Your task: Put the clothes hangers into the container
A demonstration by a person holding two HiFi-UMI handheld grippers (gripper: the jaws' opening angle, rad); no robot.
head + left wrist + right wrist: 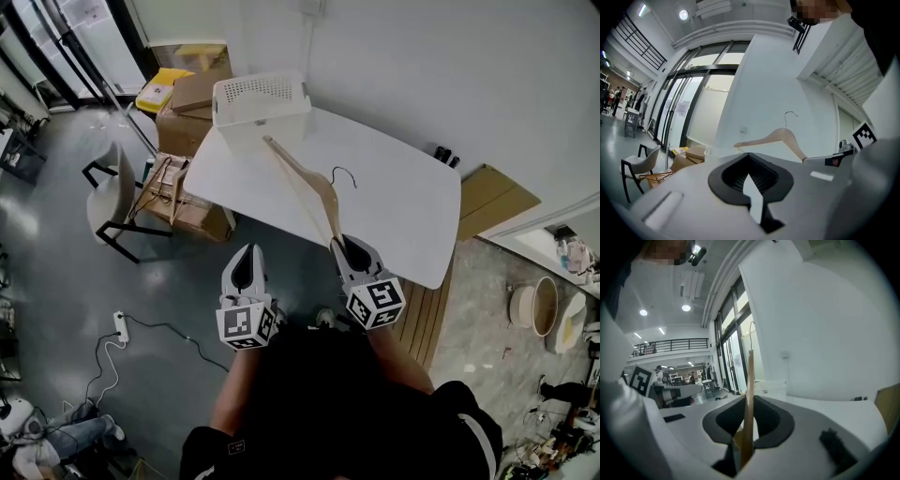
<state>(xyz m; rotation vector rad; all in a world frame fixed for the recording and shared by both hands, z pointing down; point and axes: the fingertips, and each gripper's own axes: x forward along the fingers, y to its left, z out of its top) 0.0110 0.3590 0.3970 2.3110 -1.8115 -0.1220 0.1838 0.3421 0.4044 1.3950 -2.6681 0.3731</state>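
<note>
Right gripper [341,244] sits near level, fingers [776,420] clamped on the wooden hanger [305,178] poking ahead over the white bench [403,216] toward the container [261,101], while left gripper [246,255] hangs over grey floor [56,272], fingers [729,176] slightly apart, empty.

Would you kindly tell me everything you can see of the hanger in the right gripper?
The hanger is pale wood with a thin metal hook at its peak. The right gripper has its jaws closed on the tip of one arm, holding it upright, hook up, above the white table. Its other arm reaches out toward the white basket; whether that end touches the basket cannot be told.
</note>
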